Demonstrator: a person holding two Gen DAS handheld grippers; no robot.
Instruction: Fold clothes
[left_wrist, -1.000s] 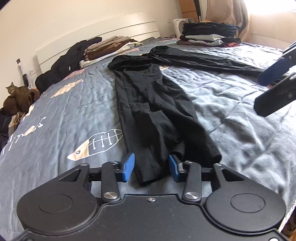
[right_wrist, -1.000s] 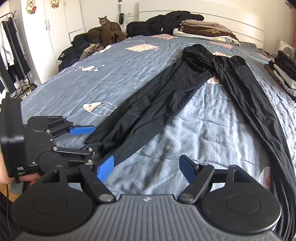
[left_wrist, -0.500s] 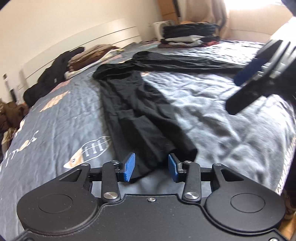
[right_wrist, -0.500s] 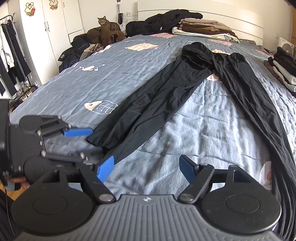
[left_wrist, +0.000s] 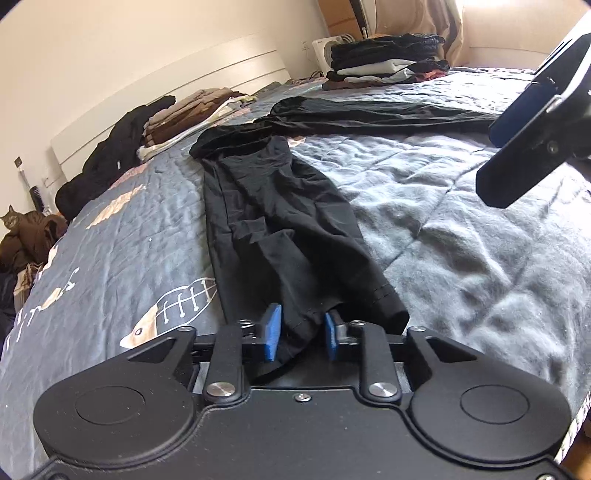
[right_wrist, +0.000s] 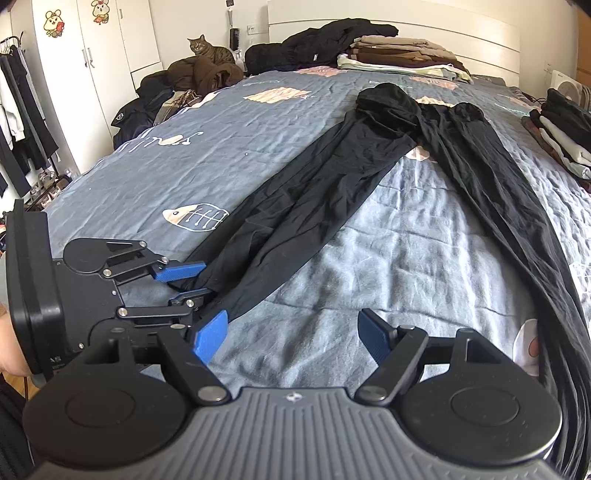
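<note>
Black trousers (right_wrist: 325, 206) lie flat on the bed (right_wrist: 406, 258), waist toward the headboard (right_wrist: 443, 33), legs spread in a V. Left tongs (left_wrist: 301, 332) at the cuff of one leg; cuff fabric sits between the blue pads (left_wrist: 271, 330), a gap visible on each side, so not clamped; whether the pads touch the cloth I cannot tell from this angle. Same tongs seen in the right wrist view (right_wrist: 192, 280), jaws apart around the cuff end. Right tongs (right_wrist: 291, 334) spread wide, nothing between them, hovering over bare quilt between the two legs. Other leg (right_wrist: 517, 229) runs down the right side to the bed edge. Folded stacks (right_wrist: 399, 55) by the headboard and at the far right (right_wrist: 565, 129). Cat (right_wrist: 207, 50) on a brown heap beside the bed.
</note>
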